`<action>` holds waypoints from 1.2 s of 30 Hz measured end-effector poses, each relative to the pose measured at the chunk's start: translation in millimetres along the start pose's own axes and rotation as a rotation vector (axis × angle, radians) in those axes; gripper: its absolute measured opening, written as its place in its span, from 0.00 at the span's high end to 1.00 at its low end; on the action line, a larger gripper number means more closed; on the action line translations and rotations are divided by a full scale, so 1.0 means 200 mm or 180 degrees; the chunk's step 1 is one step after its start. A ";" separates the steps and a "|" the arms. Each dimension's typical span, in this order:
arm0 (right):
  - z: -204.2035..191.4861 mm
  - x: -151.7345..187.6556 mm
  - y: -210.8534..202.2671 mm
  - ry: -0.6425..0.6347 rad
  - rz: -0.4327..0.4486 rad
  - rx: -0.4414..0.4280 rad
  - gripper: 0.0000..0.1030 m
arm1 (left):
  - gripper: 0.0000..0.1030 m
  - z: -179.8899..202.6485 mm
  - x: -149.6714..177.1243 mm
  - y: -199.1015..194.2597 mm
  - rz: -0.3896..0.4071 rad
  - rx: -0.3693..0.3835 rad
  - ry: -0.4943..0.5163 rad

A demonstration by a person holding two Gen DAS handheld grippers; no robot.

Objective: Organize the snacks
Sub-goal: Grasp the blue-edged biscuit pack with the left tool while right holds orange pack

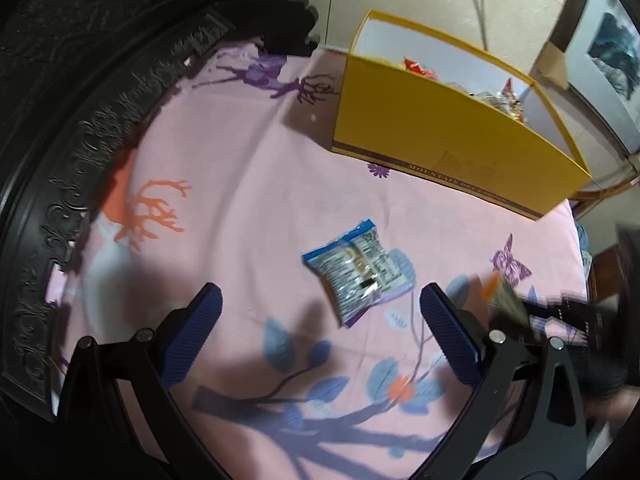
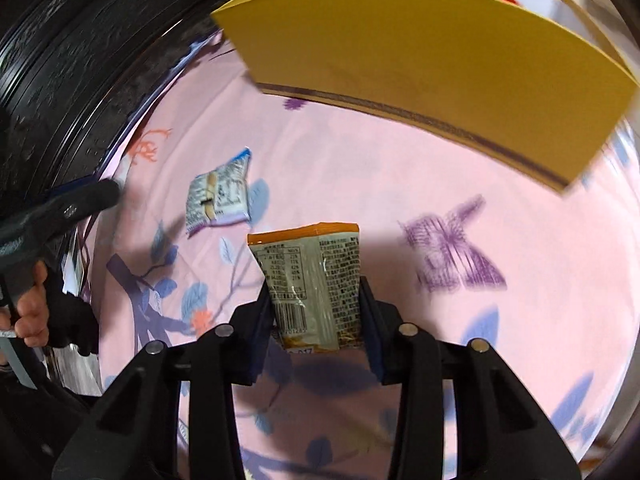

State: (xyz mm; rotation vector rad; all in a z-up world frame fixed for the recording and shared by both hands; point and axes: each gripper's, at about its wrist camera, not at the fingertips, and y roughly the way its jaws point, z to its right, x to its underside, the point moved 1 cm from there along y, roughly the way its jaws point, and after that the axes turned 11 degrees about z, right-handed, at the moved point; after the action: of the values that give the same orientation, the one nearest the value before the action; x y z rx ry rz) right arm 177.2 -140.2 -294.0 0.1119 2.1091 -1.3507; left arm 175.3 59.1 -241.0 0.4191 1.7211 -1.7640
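- The yellow box (image 1: 440, 128) stands open-topped at the far side of the pink floral cloth (image 1: 248, 184), already holding wrapped snacks, so it looks like the collecting bin.
- The right gripper (image 2: 316, 304) has its jaws clamped on an orange-edged snack packet (image 2: 312, 276), held upright short of the box.
- The left gripper (image 1: 320, 320) hovers, jaws spread wide, just before the blue-edged snack packet (image 1: 358, 270) lying crinkled, label-side up, on the cloth.

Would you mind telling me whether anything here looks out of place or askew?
One blue-edged snack packet lies loose and crumpled on the pink cloth, outside the yellow box that already holds other snacks. The right gripper is shut on an orange-edged packet; the left gripper is open. Nothing looks spilled or damaged.
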 end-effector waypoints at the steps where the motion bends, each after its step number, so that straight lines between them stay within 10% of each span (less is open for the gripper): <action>1: 0.01 0.02 -0.02 0.0056 0.0017 0.0021 0.61 | 0.02 0.01 -0.01 0.03 -0.0017 -0.0021 -0.0049; 10: 0.05 0.10 -0.12 0.0434 0.0160 0.0042 0.60 | 0.02 0.05 0.00 0.38 -0.0539 -0.0559 -0.0704; 27: 0.09 0.10 -0.12 0.0574 0.0136 0.0081 0.59 | 0.03 0.11 0.04 0.53 -0.0652 -0.0710 -0.0589; 32: 0.09 0.10 -0.14 0.0566 0.0180 0.0127 0.59 | 0.40 0.16 0.04 0.47 -0.0521 -0.0620 -0.0416; 36: 0.08 0.09 -0.16 0.0563 0.0214 0.0162 0.59 | 0.49 0.19 0.06 0.43 -0.0483 -0.0453 -0.0307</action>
State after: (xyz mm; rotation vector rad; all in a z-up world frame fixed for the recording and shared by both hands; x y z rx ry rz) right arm 157.2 -173.4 -282.5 0.3314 2.1945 -1.3993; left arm 228.8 24.8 -311.5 0.1430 1.8357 -1.7218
